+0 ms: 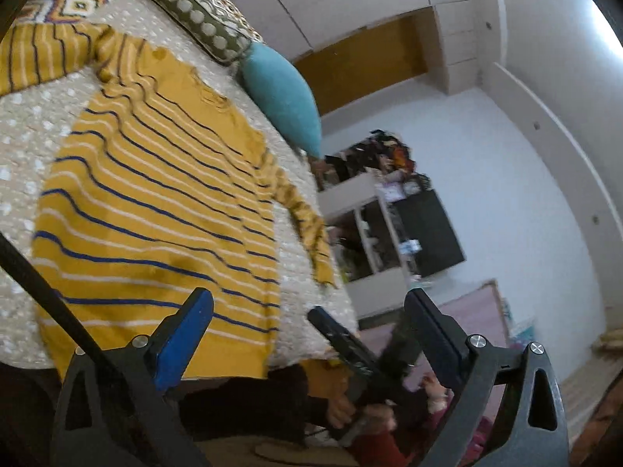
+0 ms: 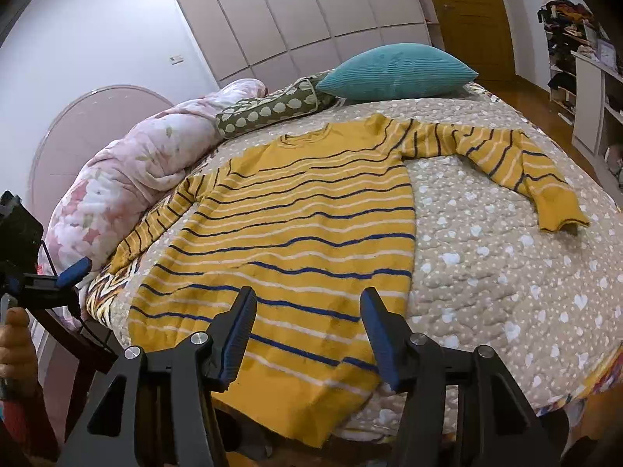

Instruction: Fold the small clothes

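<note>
A yellow sweater with blue and white stripes (image 2: 303, 210) lies flat on the bed, hem toward me, both sleeves spread out. It also shows in the left wrist view (image 1: 155, 210). My right gripper (image 2: 307, 311) is open and empty, hovering just above the hem. My left gripper (image 1: 311, 311) is open and empty near the hem's corner at the bed edge. It also shows in the right wrist view (image 2: 72, 272), off the bed's left side. The right gripper shows in the left wrist view (image 1: 342, 342), held in a hand.
The bed has a beige heart-print quilt (image 2: 486, 264). A teal pillow (image 2: 397, 72), a green shell-print cushion (image 2: 272, 111) and a rolled pink floral duvet (image 2: 136, 171) lie at the far side. Shelves with clutter (image 2: 584, 58) stand at the right. A wardrobe (image 2: 292, 11) lines the back wall.
</note>
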A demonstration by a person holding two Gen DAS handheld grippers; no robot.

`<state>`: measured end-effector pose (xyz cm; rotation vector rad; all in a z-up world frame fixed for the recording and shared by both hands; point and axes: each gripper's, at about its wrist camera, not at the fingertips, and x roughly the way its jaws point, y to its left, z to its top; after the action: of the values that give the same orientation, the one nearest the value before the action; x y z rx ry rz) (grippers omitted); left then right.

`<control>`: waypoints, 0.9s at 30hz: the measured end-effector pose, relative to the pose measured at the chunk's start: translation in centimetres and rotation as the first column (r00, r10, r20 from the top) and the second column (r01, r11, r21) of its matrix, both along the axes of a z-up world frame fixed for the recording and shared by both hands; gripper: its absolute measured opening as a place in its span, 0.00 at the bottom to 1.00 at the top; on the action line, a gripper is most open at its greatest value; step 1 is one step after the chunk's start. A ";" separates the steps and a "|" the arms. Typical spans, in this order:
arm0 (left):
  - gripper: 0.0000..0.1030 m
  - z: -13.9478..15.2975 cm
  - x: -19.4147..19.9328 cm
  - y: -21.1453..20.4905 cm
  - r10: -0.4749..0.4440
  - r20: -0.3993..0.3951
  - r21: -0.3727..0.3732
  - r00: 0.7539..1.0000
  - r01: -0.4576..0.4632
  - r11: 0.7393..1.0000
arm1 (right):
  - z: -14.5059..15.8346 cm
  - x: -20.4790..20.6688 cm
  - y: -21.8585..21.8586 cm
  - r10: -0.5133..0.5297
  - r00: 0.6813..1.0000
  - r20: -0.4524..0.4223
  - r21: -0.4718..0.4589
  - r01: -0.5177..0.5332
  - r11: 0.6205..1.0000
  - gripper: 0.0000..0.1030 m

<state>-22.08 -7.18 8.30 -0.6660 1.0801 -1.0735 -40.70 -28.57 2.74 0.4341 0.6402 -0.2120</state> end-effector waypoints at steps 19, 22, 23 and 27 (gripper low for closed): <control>0.95 -4.3 2.3 -8.1 0.062 0.475 0.624 0.878 -0.385 0.680 | -0.6 5.1 -1.9 -0.051 0.994 -0.097 -0.105 0.040 0.994 0.64; 0.95 -6.9 4.8 -9.9 0.079 0.423 0.666 0.903 -0.369 0.649 | -0.9 7.3 -3.6 -0.084 0.990 -0.114 -0.101 0.073 0.992 0.64; 0.95 -7.6 5.3 -10.4 0.083 0.416 0.677 0.906 -0.369 0.636 | -1.1 7.9 -4.0 -0.093 0.988 -0.122 -0.102 0.081 0.991 0.64; 0.95 -9.0 6.1 -10.9 0.089 0.415 0.700 0.905 -0.381 0.604 | -2.6 10.7 -5.3 -0.123 0.978 -0.171 -0.144 0.099 0.985 0.64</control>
<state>-16.03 -18.07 -0.69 0.0916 0.9829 -0.3695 -30.03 -33.87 0.14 0.3226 0.7740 -0.4023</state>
